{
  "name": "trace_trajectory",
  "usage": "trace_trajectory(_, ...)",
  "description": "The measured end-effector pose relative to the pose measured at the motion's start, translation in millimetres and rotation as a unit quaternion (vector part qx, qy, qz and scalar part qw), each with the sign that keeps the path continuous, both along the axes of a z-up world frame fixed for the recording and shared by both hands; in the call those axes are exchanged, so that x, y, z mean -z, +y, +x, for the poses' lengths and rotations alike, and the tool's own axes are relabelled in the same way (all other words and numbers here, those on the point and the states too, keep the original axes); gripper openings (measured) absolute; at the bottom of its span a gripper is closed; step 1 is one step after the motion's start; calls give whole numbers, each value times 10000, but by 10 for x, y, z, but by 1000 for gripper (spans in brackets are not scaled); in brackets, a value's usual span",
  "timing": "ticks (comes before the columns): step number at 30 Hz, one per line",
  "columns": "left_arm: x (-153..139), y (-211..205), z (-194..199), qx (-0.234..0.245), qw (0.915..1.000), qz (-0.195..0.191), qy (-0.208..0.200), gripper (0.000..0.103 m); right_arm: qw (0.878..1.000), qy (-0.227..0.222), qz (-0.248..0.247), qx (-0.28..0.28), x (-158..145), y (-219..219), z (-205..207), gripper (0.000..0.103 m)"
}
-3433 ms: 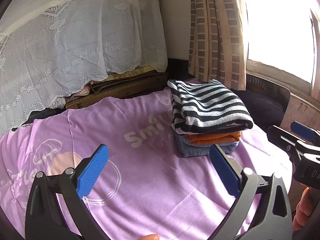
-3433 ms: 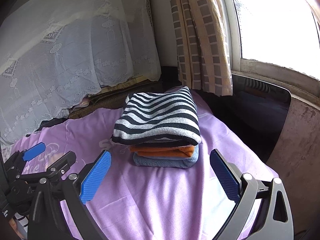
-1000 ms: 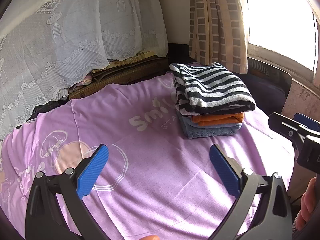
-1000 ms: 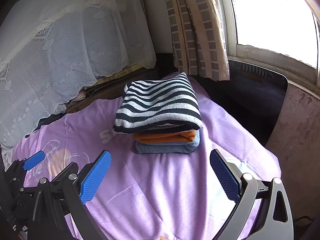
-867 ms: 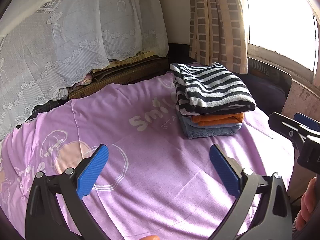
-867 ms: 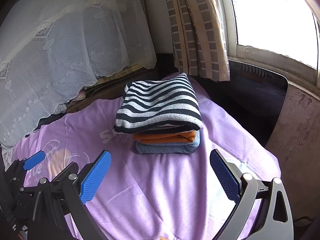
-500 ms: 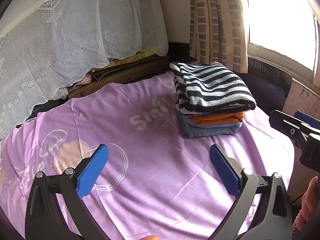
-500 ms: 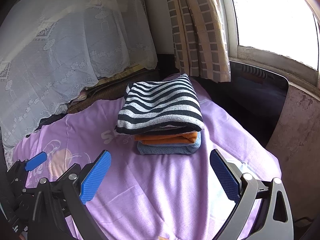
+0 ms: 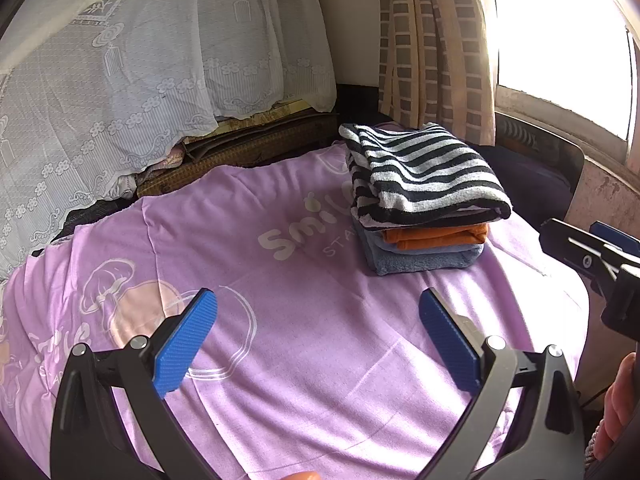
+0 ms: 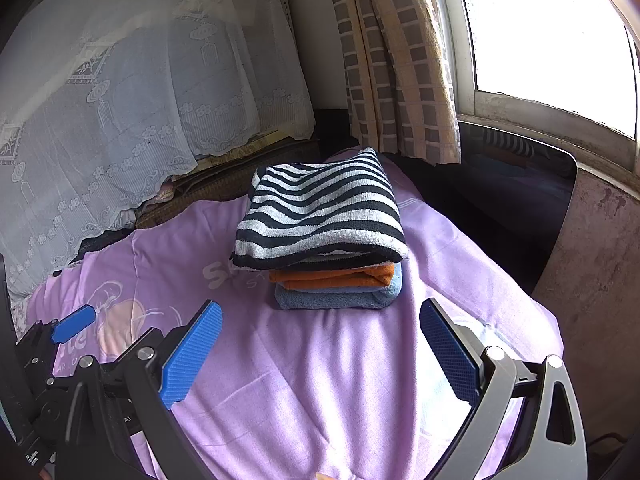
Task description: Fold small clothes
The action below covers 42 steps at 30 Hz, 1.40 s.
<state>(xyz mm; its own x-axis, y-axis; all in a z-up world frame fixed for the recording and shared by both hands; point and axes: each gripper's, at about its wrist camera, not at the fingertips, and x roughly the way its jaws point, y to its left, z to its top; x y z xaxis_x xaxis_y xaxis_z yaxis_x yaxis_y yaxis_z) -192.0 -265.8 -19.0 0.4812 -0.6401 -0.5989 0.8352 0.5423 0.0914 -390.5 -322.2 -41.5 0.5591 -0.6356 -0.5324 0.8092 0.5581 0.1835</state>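
A stack of folded clothes sits on the purple sheet: a black-and-white striped piece on top, an orange one under it and a blue one at the bottom. The striped piece also shows in the right wrist view, with the orange and blue pieces below. My left gripper is open and empty, held back from the stack. My right gripper is open and empty, just in front of the stack.
A white lace cover drapes over things at the back left. A checked curtain and a bright window are at the back right. A dark gap lies to the right of the sheet, before a stained wall.
Over the last seconds both grippers have drawn back from the stack, so it looks a little farther. In the last half second almost nothing has moved.
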Motion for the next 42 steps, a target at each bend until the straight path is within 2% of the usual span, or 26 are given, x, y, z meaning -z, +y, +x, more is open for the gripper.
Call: trace_trajectory(42, 18, 2, -16, 28, 10000, 19, 42, 98, 10000, -16, 32, -1, -5, 6, -12, 99)
